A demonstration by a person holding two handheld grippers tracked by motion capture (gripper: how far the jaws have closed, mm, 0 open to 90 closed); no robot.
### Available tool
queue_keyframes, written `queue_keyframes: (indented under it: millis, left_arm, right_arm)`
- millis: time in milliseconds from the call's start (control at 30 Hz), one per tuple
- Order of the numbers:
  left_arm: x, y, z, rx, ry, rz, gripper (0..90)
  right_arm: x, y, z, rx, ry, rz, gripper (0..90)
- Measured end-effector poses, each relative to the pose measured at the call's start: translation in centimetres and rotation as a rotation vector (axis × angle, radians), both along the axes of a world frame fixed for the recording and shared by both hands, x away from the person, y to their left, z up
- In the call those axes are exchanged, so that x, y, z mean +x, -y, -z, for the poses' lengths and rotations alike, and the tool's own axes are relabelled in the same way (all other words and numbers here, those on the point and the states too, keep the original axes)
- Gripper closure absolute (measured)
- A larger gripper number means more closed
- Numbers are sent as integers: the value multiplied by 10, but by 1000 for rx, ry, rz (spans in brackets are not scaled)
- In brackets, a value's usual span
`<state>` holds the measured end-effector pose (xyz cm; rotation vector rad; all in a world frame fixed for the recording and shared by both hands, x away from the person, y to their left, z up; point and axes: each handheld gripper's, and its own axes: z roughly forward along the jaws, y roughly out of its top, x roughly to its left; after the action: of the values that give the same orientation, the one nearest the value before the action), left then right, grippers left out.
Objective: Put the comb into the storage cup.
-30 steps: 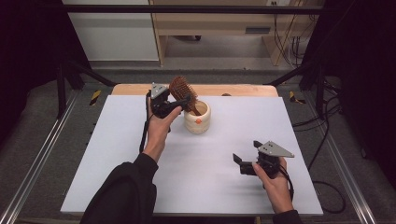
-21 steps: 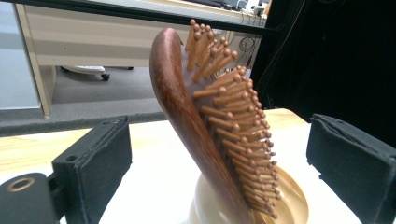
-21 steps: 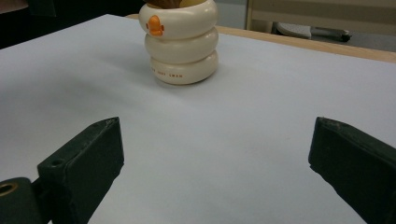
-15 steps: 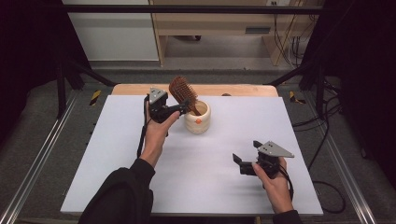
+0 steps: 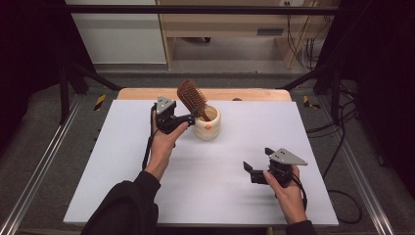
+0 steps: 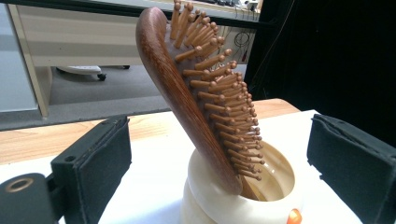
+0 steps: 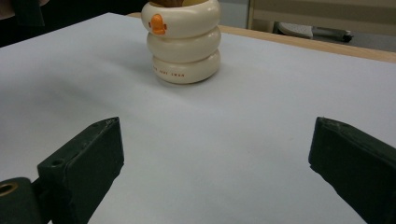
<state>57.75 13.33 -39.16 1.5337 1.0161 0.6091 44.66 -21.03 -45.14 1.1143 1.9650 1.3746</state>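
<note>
Tongs: your left tongs (image 6: 219,154) gape wide around the wooden hairbrush (image 6: 201,88) leaning in the cream holder (image 6: 243,196); right tongs (image 7: 215,168), also wide, idle nearby. Nudging the brush could topple the holder.

We see a white table (image 5: 147,196) with a wooden strip (image 5: 254,94) along its far edge, grey floor (image 5: 235,68) beyond, pale wooden furniture (image 5: 220,24), and dark curtains (image 5: 29,49) at both sides.
</note>
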Motion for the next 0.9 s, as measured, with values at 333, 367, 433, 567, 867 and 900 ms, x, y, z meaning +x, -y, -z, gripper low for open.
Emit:
queue_keyframes:
  millis: [333,367,433,567,867,900]
  left_arm:
    - [-8,3,4,13,2,21,40]
    - [-9,4,5,15,2,24,38]
    - [-12,4,5,28,6,27,36]
    - [-19,2,4,38,14,35,33]
    - [-35,-13,10,36,-3,38,31]
    - [-38,-15,10,40,-4,39,30]
  right_arm:
    - [0,-2,0,-5,-1,-2,37]
    - [0,-2,0,-4,-1,-2,37]
    - [0,-2,0,-3,0,-2,37]
    - [0,-2,0,-3,2,-3,37]
    - [0,-2,0,-1,0,1,38]
    - [0,-1,0,0,-1,1,38]
